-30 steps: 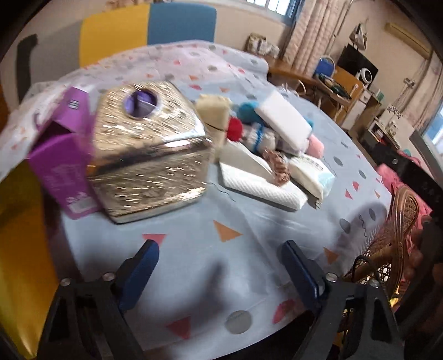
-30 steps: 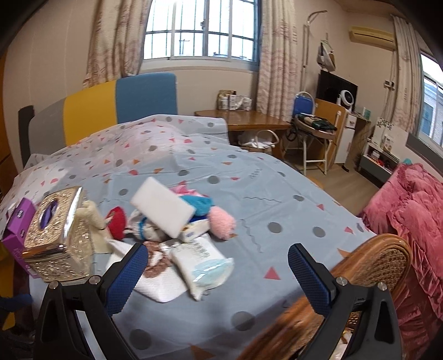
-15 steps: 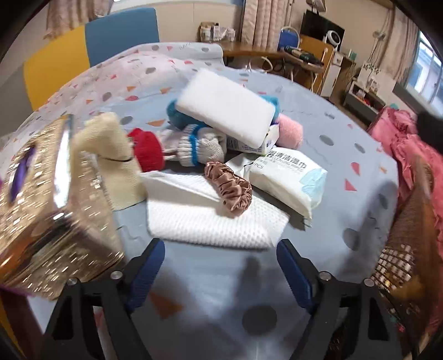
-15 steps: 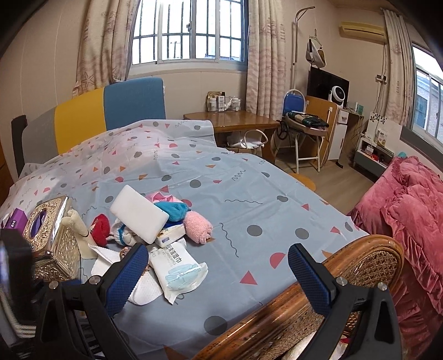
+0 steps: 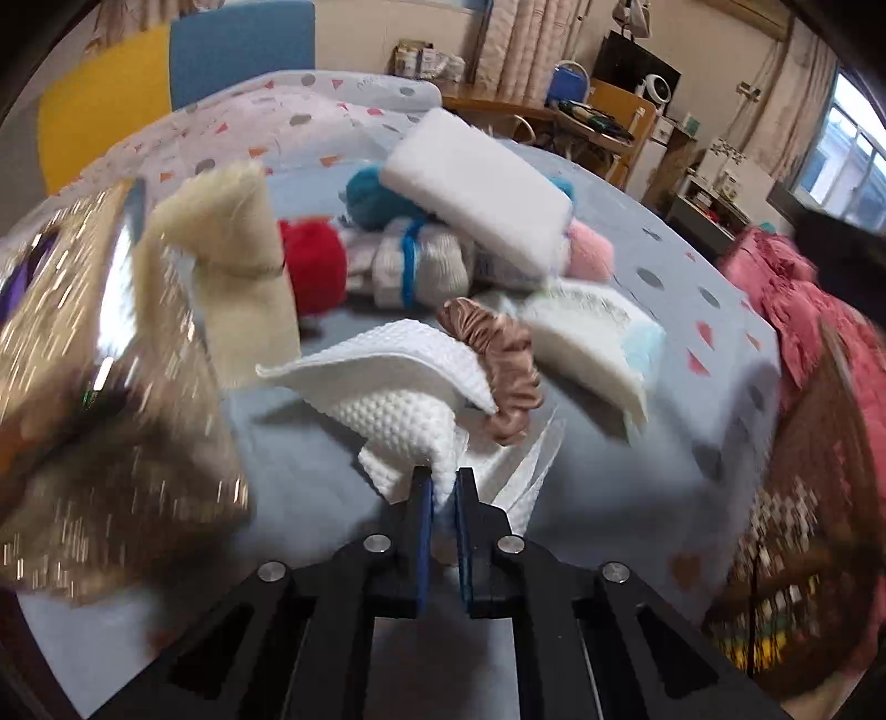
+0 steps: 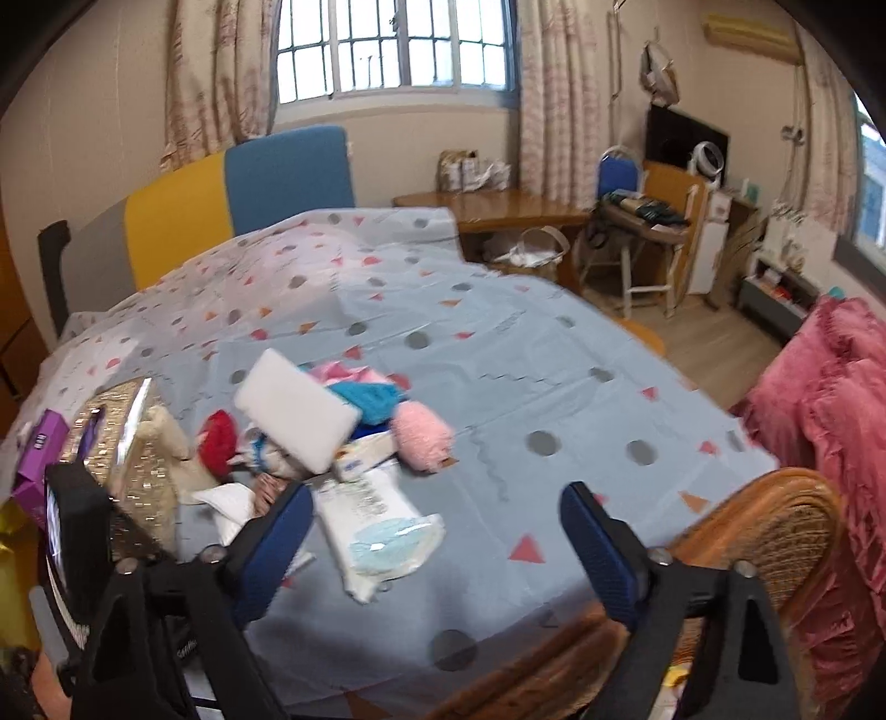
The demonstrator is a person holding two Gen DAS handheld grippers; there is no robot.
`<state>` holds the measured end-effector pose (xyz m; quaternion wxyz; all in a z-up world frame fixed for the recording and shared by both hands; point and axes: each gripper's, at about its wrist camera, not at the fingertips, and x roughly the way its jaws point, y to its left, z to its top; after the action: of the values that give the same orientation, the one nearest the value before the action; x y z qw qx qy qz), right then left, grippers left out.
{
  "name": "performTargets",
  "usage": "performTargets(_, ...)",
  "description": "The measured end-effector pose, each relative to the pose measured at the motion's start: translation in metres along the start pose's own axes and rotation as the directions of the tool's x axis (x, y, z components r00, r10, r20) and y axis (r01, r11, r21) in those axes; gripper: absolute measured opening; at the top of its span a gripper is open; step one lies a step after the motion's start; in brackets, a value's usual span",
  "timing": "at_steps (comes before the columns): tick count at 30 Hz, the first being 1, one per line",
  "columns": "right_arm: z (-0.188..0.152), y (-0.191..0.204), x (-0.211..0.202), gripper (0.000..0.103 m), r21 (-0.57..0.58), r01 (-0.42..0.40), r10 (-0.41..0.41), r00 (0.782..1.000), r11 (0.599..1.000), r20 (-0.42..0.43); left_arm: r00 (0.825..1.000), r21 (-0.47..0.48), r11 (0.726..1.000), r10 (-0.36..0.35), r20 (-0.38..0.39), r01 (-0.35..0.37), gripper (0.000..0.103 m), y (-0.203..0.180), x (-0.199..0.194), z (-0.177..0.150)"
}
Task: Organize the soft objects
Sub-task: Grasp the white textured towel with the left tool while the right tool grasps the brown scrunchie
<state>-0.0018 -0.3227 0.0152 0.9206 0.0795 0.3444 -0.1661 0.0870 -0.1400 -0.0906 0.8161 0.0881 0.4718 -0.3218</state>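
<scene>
Daylight comes in through the window (image 6: 396,47) at the back, and the room is bright. The gold box (image 5: 83,399) is smeared with blur and has shiny white glare on it. The wicker chair (image 5: 803,554) is blurry too. Both pictures bend round at the edges, with dark corners.

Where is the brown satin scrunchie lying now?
In the left wrist view, the brown satin scrunchie lies centre frame on the white waffle cloth, just left of the white wet-wipe pack and in front of the white foam block.
</scene>
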Motion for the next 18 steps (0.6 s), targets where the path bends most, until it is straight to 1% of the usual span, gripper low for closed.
performTargets(3, 0.002, 0.010, 0.009, 0.080, 0.014, -0.075, 0.075, 0.996, 0.997, -0.057, 1.000, 0.012, 1.000, 0.003, -0.006, -0.003, 0.008, 0.004, -0.017, -0.022)
performTargets(6, 0.000, 0.025, 0.025, 0.073, 0.041, -0.158, 0.163, 0.975, 0.987, -0.151, 1.000, -0.011, 1.000, 0.004, -0.011, -0.004, 0.008, 0.005, -0.030, -0.041)
performTargets(8, -0.003, 0.037, 0.039, 0.065, 0.078, -0.230, 0.242, 0.944, 0.970, -0.225, 1.000, -0.024, 1.000, 0.003, -0.010, -0.003, 0.008, 0.010, -0.038, -0.051)
performTargets(10, -0.008, 0.049, 0.053, 0.064, 0.106, -0.270, 0.289, 0.913, 0.957, -0.289, 1.000, -0.033, 0.999, 0.004, -0.009, -0.005, 0.008, 0.013, -0.041, -0.057)
performTargets(11, -0.013, 0.059, 0.064, 0.064, 0.117, -0.284, 0.307, 0.891, 0.952, -0.333, 1.000, -0.043, 0.999, 0.001, -0.008, -0.001, 0.008, 0.018, -0.043, -0.061)
performTargets(13, -0.020, 0.074, 0.077, 0.064, 0.098, -0.293, 0.308, 0.877, 0.951, -0.369, 1.000, -0.063, 0.998, -0.004, -0.002, 0.004, 0.008, 0.019, -0.041, -0.063)
performTargets(16, -0.030, 0.100, 0.099, 0.064, 0.027, -0.269, 0.255, 0.868, 0.963, -0.426, 1.000, -0.062, 0.998, -0.001, 0.006, 0.001, 0.008, 0.020, -0.044, -0.068)
performTargets(18, -0.036, 0.112, 0.112, 0.064, -0.033, -0.236, 0.197, 0.874, 0.971, -0.444, 1.000, -0.071, 0.998, 0.001, 0.010, 0.000, 0.008, 0.020, -0.041, -0.067)
